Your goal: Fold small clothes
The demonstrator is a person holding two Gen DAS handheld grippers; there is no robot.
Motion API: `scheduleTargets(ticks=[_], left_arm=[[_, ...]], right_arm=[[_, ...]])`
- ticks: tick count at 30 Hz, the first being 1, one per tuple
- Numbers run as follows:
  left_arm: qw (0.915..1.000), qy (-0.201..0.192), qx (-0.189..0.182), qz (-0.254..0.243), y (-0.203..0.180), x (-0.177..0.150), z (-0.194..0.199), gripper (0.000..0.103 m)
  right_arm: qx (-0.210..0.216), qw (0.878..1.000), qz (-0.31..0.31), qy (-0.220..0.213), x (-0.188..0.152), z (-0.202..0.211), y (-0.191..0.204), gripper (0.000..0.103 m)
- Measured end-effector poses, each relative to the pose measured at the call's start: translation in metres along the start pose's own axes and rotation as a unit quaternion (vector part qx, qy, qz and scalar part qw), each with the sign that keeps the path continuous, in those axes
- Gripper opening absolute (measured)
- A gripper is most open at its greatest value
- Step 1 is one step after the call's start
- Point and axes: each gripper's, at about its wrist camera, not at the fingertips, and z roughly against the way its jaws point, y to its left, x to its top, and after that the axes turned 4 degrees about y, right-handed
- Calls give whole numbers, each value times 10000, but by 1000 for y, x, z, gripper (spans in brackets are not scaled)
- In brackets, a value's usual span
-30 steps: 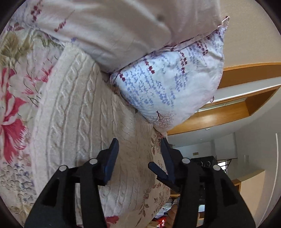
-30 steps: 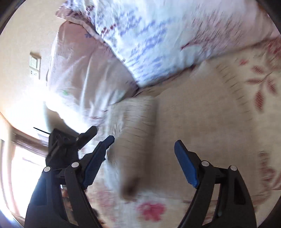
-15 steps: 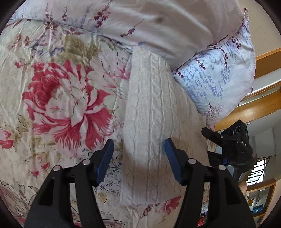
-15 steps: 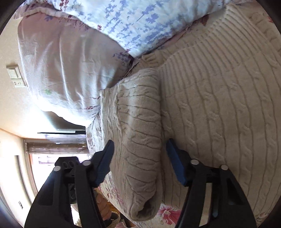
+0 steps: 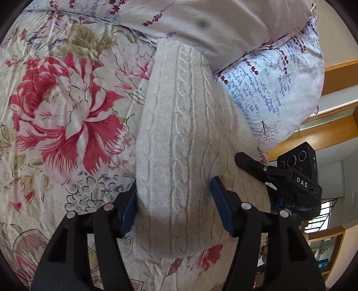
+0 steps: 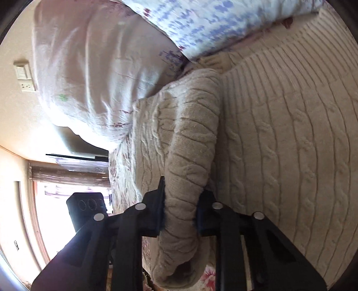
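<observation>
A cream cable-knit sweater (image 5: 185,125) lies on a floral bedspread (image 5: 56,107), its far end against the pillows. My left gripper (image 5: 173,202) is open, its blue pads astride the near part of a sleeve, touching the knit on the left side. In the right wrist view the sweater body (image 6: 290,134) fills the right side and a sleeve (image 6: 192,138) runs toward me. My right gripper (image 6: 180,209) is shut on that sleeve near its cuff. The right gripper also shows in the left wrist view (image 5: 252,163).
A pale pink pillow (image 5: 201,20) and a blue-flowered pillow (image 5: 279,73) lie at the head of the bed, touching the sweater. Wooden shelving (image 5: 324,125) stands off the right bed edge. A wall socket (image 6: 24,76) and bright window (image 6: 51,212) are at left.
My right gripper has closed from wide open onto the sleeve. My left gripper has moved forward so its open pads straddle the other sleeve.
</observation>
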Motion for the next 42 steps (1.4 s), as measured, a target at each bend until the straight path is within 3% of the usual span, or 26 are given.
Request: scheduleTargets(ticks=[8, 14, 23, 28, 33, 38, 42], left_arm=[[9977, -367, -452, 359, 9, 1, 21, 71], [9972, -464, -485, 332, 6, 2, 30, 73], [9981, -345, -499, 94, -9, 0, 21, 73], [9984, -225, -510, -43, -21, -1, 11, 73], [9983, -102, -495, -290, -36, -3, 1, 73], [9974, 11, -536, -477, -50, -6, -8, 73], [9960, 89, -502, -737, -60, -7, -13, 73]], right_arm=[[-172, 9985, 307, -414, 4, 27, 22, 16], [-727, 9931, 625, -677, 6, 56, 28, 16], [-1345, 9771, 750, -1465, 9, 131, 18, 16], [-1615, 9758, 353, -1433, 4, 145, -20, 15], [-1579, 9730, 426, -1630, -3, 152, -18, 15], [-2205, 9629, 604, -1434, -1, 143, -23, 15], [-2451, 9590, 322, -1385, 0, 135, -50, 15]])
